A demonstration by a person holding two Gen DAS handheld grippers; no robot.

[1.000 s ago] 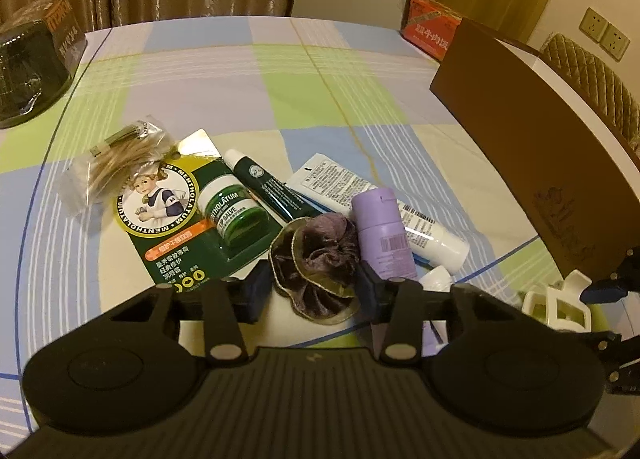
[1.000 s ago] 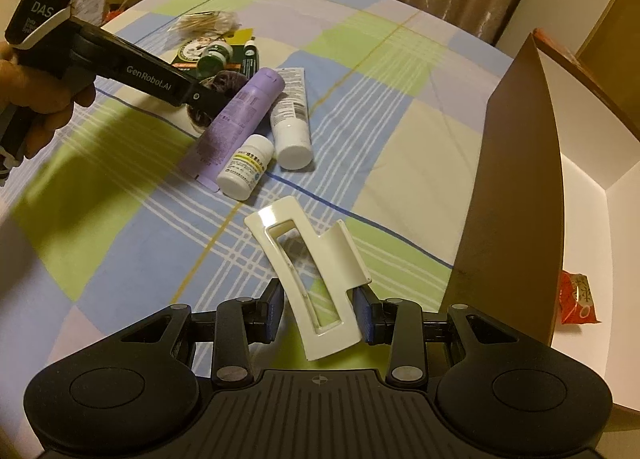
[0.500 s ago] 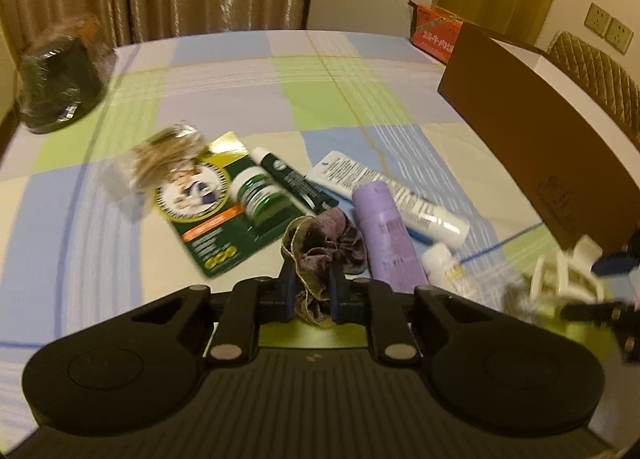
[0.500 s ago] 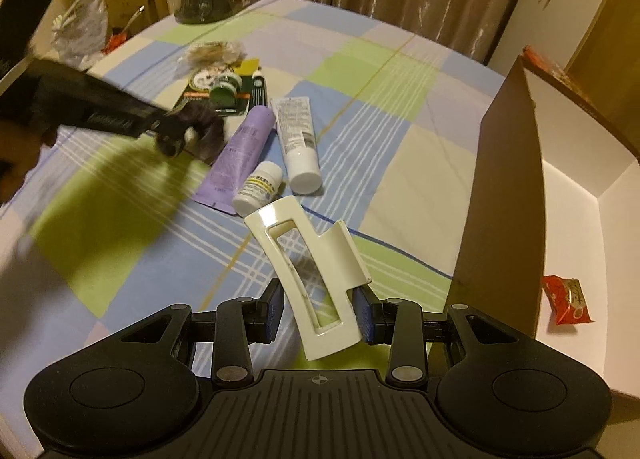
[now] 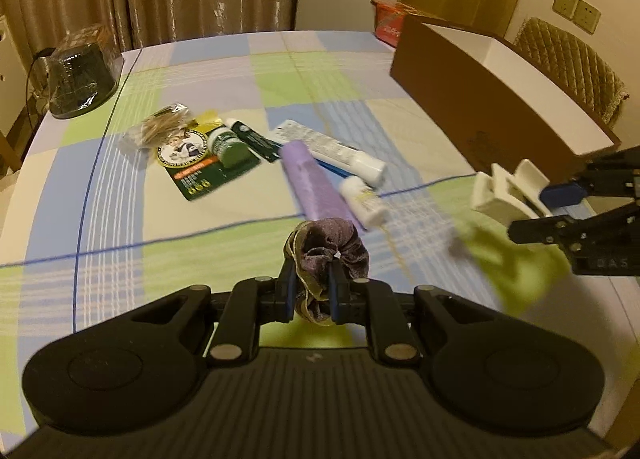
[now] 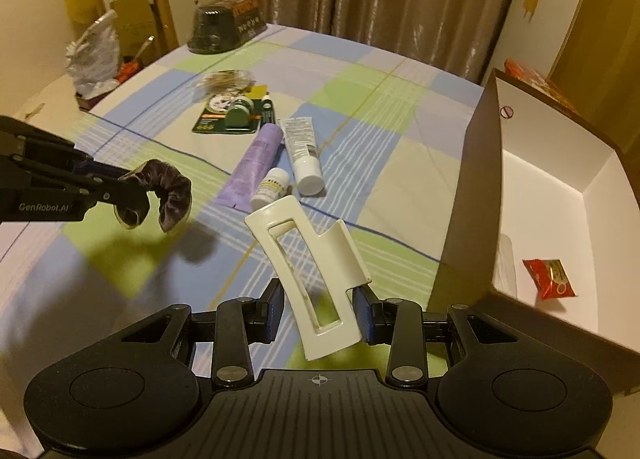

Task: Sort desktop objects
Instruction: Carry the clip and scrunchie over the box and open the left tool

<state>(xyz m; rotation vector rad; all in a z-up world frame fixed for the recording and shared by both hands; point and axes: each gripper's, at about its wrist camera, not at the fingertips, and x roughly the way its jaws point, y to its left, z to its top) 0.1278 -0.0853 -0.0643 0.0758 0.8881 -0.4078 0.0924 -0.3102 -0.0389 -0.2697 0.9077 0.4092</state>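
Observation:
My left gripper (image 5: pixel 313 293) is shut on a purple velvet scrunchie (image 5: pixel 326 249) and holds it above the checked tablecloth; the scrunchie also shows in the right wrist view (image 6: pixel 168 197). My right gripper (image 6: pixel 319 309) is shut on a white hair claw clip (image 6: pixel 310 271), held in the air beside the brown cardboard box (image 6: pixel 472 195); the clip also shows in the left wrist view (image 5: pixel 508 191). On the table lie a purple tube (image 6: pixel 256 165), a white tube (image 6: pixel 302 147), a small white bottle (image 6: pixel 272 187), a green Mentholatum card (image 6: pixel 228 115) and a green lip balm tube (image 5: pixel 256 141).
The box's white inside holds a red packet (image 6: pixel 550 279). A clear bag of cotton swabs (image 5: pixel 160 127) lies by the green card. A dark wrapped container (image 5: pixel 82 77) stands at the far left corner. A chair (image 5: pixel 568 67) stands behind the box.
My left gripper closed on the scrunchie and lifted it off the table, pulling back from the pile. My right gripper rose with the clip, staying by the box.

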